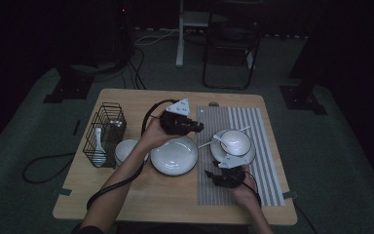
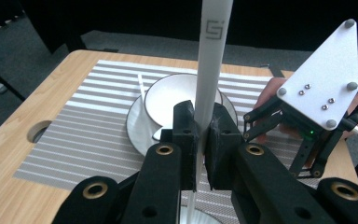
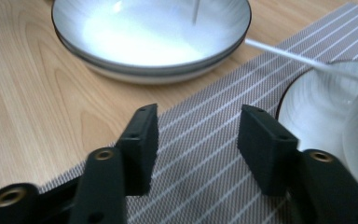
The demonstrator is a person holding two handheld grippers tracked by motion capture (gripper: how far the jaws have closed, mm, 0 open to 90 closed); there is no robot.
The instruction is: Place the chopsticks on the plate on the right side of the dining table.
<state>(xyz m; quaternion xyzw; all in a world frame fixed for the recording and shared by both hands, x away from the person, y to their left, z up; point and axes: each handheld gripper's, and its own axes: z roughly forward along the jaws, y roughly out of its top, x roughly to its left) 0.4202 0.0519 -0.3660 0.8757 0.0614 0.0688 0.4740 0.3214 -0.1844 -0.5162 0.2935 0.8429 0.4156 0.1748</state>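
My left gripper (image 1: 199, 127) hovers over the far rim of a wide, shallow white bowl (image 1: 174, 155) at the table's middle. Its jaws (image 2: 200, 116) are shut on a white chopstick (image 2: 213, 56) that stands nearly upright between them. To the right, a small white bowl (image 1: 235, 141) sits on a plate (image 1: 224, 155) on the striped placemat (image 1: 268, 146), and a second chopstick (image 1: 209, 143) leans on them. My right gripper (image 1: 212, 170) is low over the mat's near part. Its jaws (image 3: 198, 135) stand open with nothing between them, beside the plate (image 3: 317, 102).
A black wire basket (image 1: 104, 129) with a white spoon (image 1: 98, 146) stands at the left. Beside it is another small white bowl (image 1: 126, 148). There is a round hole (image 1: 213, 103) in the tabletop near the far edge. A chair and cables lie beyond the table.
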